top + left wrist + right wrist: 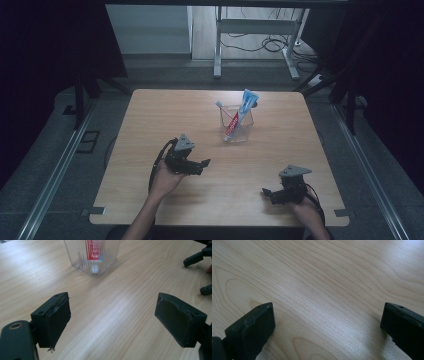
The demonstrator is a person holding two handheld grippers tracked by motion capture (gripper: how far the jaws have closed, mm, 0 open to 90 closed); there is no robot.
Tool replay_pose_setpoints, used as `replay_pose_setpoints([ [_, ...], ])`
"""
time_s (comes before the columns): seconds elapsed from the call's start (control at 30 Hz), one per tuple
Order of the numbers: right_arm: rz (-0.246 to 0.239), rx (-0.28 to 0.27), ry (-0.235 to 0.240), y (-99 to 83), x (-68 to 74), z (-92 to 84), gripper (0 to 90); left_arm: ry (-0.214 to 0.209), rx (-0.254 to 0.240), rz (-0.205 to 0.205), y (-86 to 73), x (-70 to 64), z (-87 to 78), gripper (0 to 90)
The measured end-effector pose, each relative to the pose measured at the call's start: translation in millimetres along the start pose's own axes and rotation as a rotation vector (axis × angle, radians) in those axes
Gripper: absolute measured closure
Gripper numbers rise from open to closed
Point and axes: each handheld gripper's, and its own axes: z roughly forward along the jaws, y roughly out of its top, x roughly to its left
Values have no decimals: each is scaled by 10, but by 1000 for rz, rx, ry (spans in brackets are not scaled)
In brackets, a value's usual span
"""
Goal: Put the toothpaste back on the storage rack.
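Note:
A clear ribbed plastic cup (236,127) stands on the wooden table (150,115), right of centre and towards the back. A blue, white and red toothpaste tube (241,112) leans in it, beside a toothbrush (220,106) with its head up. My left gripper (202,166) sits front-left of the cup, held by a hand, open and with nothing in it. In the left gripper view the cup (92,255) is ahead of my wide-apart jaws (112,315). My right gripper (269,195) rests near the front right edge, open over bare wood (327,320).
The right gripper's two black fingertips (193,259) appear at the upper right of the left gripper view. Beyond the table lie grey floor, metal rails (55,175) and white desk legs (218,45) with cables at the back.

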Motion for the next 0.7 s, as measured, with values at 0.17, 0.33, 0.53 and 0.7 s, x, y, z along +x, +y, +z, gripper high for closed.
replay_pose_setpoints([
  [0.17,1,2,0,0,1,-1,0,5,5,-16,-137,0,-33,134],
  [0.33,2,2,1,0,1,-2,0,12,19,-28,-285,-10,-56,134],
  [0.53,2,2,1,0,1,-2,0,26,38,-32,-440,-29,-76,134],
  [0.7,1,2,0,0,1,-1,0,37,58,-39,-572,-54,-80,134],
])
